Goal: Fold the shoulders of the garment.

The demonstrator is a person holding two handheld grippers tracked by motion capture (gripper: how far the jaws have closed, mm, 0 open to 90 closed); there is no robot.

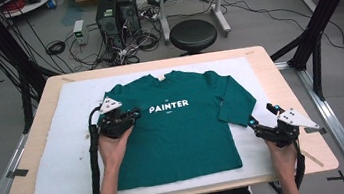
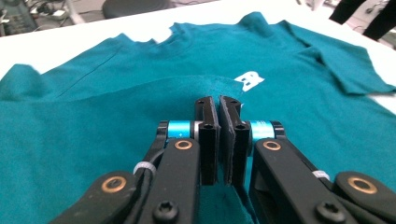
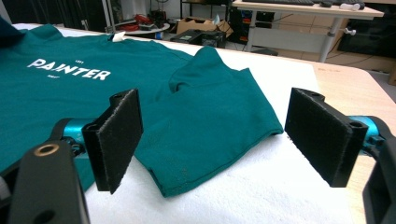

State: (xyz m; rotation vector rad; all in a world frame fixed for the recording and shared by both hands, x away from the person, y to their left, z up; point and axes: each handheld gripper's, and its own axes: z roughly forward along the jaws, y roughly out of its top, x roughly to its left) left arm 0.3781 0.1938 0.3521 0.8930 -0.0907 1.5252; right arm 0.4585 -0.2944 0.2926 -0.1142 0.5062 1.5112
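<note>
A dark green T-shirt (image 1: 185,135) with "PAINTER" in white lies face up on the white mat (image 1: 65,181). Its left sleeve is folded inward over the chest. My left gripper (image 1: 133,115) rests on that folded part, left of the lettering. In the left gripper view its jaws (image 2: 218,100) are pressed together with a ridge of the green fabric (image 2: 140,93) rising into them. My right gripper (image 1: 264,116) stands open just off the cuff of the right sleeve (image 1: 235,101). In the right gripper view that sleeve (image 3: 210,116) lies flat between and beyond the wide-open pads (image 3: 116,135), untouched.
The mat covers most of the wooden table (image 1: 314,159), whose bare edge runs along the right. Behind the table stand a black stool (image 1: 193,34), computer towers (image 1: 116,13) and cables on the floor. Black frame posts (image 1: 322,11) rise at both sides.
</note>
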